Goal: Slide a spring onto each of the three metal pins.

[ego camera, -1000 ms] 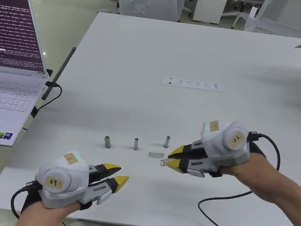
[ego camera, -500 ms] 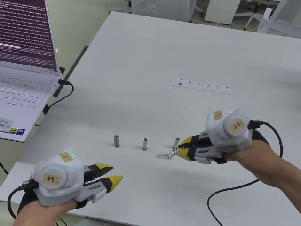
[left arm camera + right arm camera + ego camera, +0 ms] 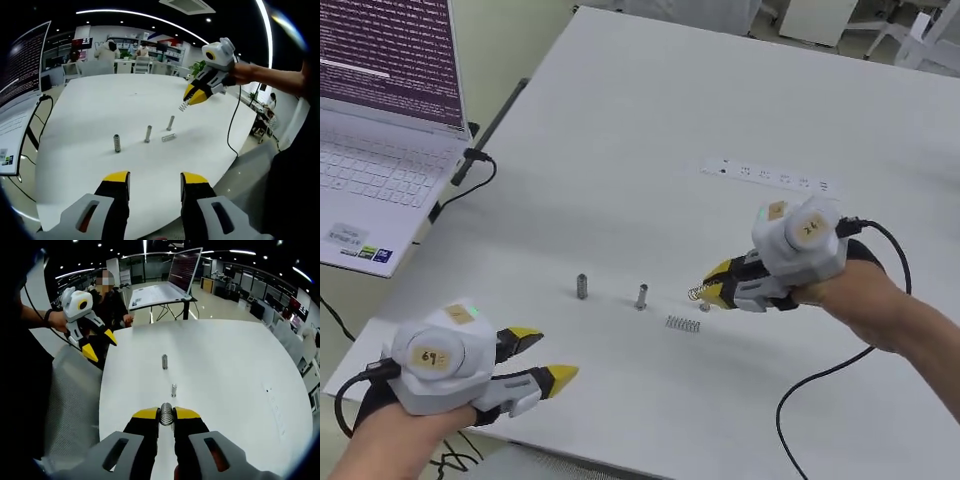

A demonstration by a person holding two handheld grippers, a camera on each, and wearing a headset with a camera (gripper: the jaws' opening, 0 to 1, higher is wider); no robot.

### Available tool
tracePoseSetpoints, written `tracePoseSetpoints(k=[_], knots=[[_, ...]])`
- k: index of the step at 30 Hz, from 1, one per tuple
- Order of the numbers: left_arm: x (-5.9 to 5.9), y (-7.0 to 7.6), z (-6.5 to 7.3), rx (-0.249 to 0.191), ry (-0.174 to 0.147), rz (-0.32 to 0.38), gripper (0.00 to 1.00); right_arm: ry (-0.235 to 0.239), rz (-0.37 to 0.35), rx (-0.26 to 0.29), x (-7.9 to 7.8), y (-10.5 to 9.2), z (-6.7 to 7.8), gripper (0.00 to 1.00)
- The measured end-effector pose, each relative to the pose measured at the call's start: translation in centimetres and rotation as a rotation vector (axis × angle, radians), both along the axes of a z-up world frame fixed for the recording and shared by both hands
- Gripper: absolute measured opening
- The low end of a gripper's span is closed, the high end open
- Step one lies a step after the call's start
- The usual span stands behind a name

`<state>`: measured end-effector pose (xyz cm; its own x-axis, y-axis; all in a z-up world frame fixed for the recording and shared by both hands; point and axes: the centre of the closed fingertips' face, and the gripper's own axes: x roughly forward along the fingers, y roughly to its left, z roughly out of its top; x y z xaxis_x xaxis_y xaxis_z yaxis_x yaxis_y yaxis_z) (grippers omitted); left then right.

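A laptop (image 3: 380, 150) stands open at the left edge of the tabletop (image 3: 650, 120). The left gripper (image 3: 548, 355) hovers over the near left corner, its jaws wide apart and holding nothing. Three pins stand in a row toward the near edge. The left pin (image 3: 582, 286) carries a spring, the middle pin (image 3: 641, 296) is bare, and the right pin (image 3: 170, 122) is bare too. A loose spring (image 3: 683, 323) lies just beside the right pin. The right gripper (image 3: 712, 283) pinches a second spring (image 3: 166, 414) just above this pin.
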<state>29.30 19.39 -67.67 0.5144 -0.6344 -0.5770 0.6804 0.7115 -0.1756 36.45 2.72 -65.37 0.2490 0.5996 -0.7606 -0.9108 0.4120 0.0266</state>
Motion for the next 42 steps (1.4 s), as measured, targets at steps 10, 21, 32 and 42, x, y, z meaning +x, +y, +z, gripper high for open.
tracePoseSetpoints(k=[10, 21, 32, 42], knots=[[0.7, 2.1, 0.4, 0.002, -0.006, 0.045, 0.49, 0.016, 0.052, -0.052, 2.3, 2.0, -1.3, 0.08], [1.0, 3.1, 1.4, -0.012, -0.007, 0.066, 0.59, 0.048, 0.096, -0.087, 3.4, 4.1, -3.3, 0.08], [1.2, 3.5, 1.7, -0.011, -0.010, 0.056, 0.58, 0.065, 0.127, -0.112, 4.0, 5.3, -4.4, 0.08], [1.5, 4.0, 2.4, -0.009, -0.023, 0.061, 0.56, 0.076, 0.186, -0.171, 4.0, 5.3, -5.9, 0.08]])
